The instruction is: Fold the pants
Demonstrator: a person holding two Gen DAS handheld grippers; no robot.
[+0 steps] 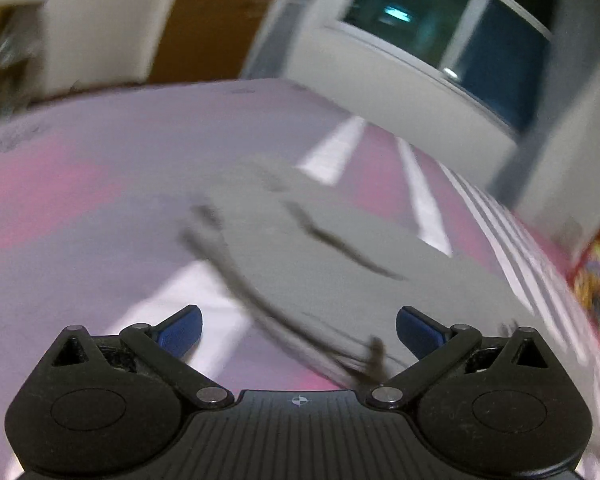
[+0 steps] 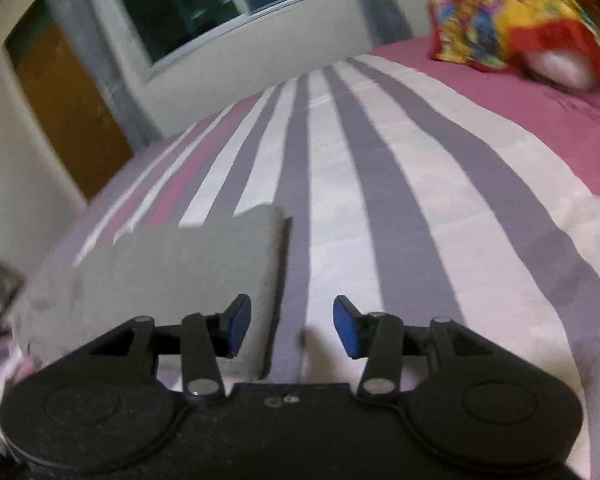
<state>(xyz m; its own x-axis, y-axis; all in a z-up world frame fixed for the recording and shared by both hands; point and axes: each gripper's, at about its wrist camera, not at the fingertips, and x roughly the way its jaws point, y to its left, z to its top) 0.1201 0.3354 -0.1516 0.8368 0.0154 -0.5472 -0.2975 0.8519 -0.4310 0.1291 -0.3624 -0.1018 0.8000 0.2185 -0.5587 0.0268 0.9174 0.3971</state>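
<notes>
Grey is the colour of the pants [image 1: 340,256], and they lie flat on a bed with a striped cover [image 2: 380,184] of pink, white and purple-grey. Both pictures are a bit blurry.

In the left wrist view the pants sit just in front of the left gripper [image 1: 299,328], a little to its right. Their long side runs from near the gripper away toward the far left. A dark string or fold edge runs along them, and one end hangs close to the right blue pad. The left gripper's two blue pads are spread wide, and nothing is between them.

In the right wrist view the pants [image 2: 172,264] are a flat grey block on the near left. Their straight right edge runs away from the camera, just inside the gap beside the left pad. The right gripper [image 2: 292,326] is also wide apart and holds nothing. Only cover shows between its pads.

The left gripper looks to have more of the cloth under it, so it seems better placed for a grab. The right one would need to slide left to catch the edge.

There are no boxes or baskets to see. A bright red and yellow pillow [image 2: 520,12] sits at the far right of the bed. A dark window [image 1: 452,20] is beyond it.
</notes>
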